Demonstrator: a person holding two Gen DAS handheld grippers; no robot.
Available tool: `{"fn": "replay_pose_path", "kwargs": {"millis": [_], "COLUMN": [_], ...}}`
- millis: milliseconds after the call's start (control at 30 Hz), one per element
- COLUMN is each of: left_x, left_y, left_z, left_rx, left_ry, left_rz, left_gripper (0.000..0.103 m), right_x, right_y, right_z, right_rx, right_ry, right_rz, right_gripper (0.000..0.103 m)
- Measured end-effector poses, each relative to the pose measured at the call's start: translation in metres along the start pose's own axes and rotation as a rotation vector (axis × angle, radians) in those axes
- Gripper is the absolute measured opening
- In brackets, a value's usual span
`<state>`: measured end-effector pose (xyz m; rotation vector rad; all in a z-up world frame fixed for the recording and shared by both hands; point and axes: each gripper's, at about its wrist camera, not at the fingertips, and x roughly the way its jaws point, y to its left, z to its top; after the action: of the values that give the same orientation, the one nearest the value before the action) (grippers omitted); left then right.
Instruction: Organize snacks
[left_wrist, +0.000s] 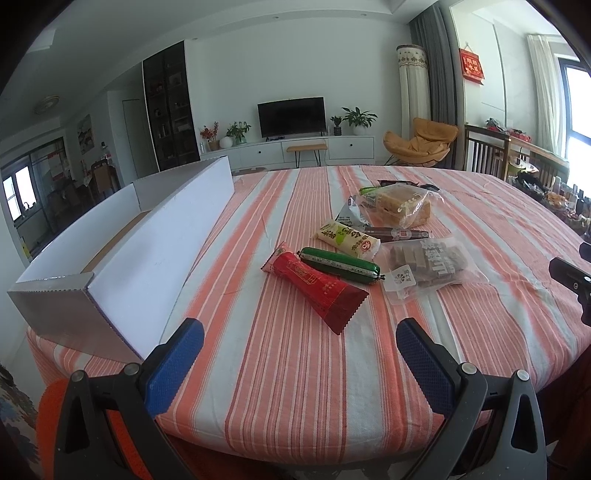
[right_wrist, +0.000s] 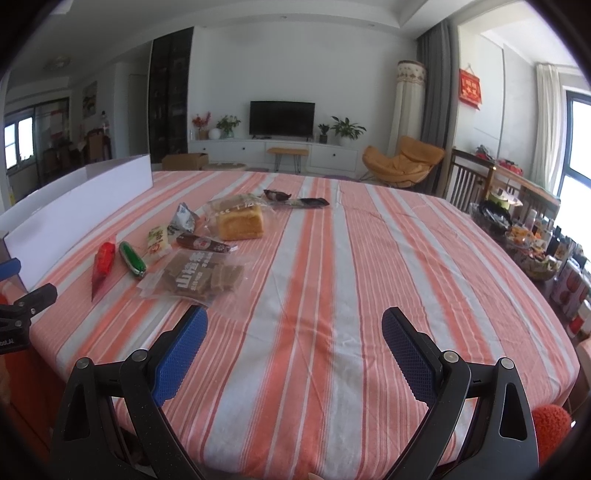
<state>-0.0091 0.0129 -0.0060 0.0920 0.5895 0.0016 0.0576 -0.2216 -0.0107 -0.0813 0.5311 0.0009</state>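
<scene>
Both grippers are hanging over the near edge of the striped tabletop (left_wrist: 295, 387), and neither has anything in it; the left gripper (left_wrist: 300, 334) has its blue pads spread wide, and the right gripper (right_wrist: 294, 325) is just as wide open, only bare cloth between its fingers. The snacks sit in a loose cluster ahead; nearest the left gripper is the red packet (left_wrist: 314, 286), just beyond its fingertips and a touch to the right, its long axis running diagonally, the crimped end pointing back toward the gripper; right against it, on the far side, lies the green sausage (left_wrist: 338, 264), angled much the same way. Behind those, the yellow packet (left_wrist: 349, 240), the bagged bread (left_wrist: 400, 206), and to the right the clear bag of brown slices (left_wrist: 430, 267). The white box (left_wrist: 147, 266), open-topped, runs along the left side, close by the left gripper, well apart from the right one. From the right gripper, the whole pile lies ahead and to the left; the brown slices come closest. So I'd say the left hand is better placed; red packet first, gripped across its narrow width, then a short swing left to the box.
</scene>
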Motion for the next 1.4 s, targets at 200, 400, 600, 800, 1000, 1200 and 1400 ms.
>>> {"fn": "replay_pose_path", "kwargs": {"millis": [200, 400, 600, 800, 1000, 1200, 1400], "left_x": [0.0, 0.0, 0.002, 0.007, 0.02, 0.048, 0.104], "left_y": [0.0, -0.001, -0.001, 0.013, 0.042, 0.048, 0.023], "left_z": [0.0, -0.001, -0.002, 0.001, 0.001, 0.018, 0.067], "left_rx": [0.0, 0.002, 0.002, -0.048, -0.191, -0.28, -0.202], "left_ry": [0.003, 0.005, 0.016, 0.048, 0.128, 0.244, 0.366], "left_rz": [-0.002, -0.002, -0.002, 0.01, -0.014, -0.088, -0.087], "left_gripper": [0.103, 0.103, 0.103, 0.103, 0.103, 0.103, 0.103], "right_x": [0.0, 0.0, 0.001, 0.005, 0.001, 0.006, 0.006], "right_y": [0.0, 0.0, 0.001, 0.002, -0.002, -0.006, -0.003], "right_z": [0.0, -0.001, -0.001, -0.004, -0.004, -0.004, -0.003], "right_rx": [-0.001, -0.001, 0.0, 0.009, 0.01, 0.032, 0.025], "right_ry": [0.001, 0.001, 0.001, 0.008, -0.005, 0.027, 0.037], "right_rz": [0.0, 0.001, 0.001, 0.003, 0.001, 0.013, 0.042], "right_gripper": [0.097, 0.097, 0.097, 0.097, 0.097, 0.097, 0.097]}}
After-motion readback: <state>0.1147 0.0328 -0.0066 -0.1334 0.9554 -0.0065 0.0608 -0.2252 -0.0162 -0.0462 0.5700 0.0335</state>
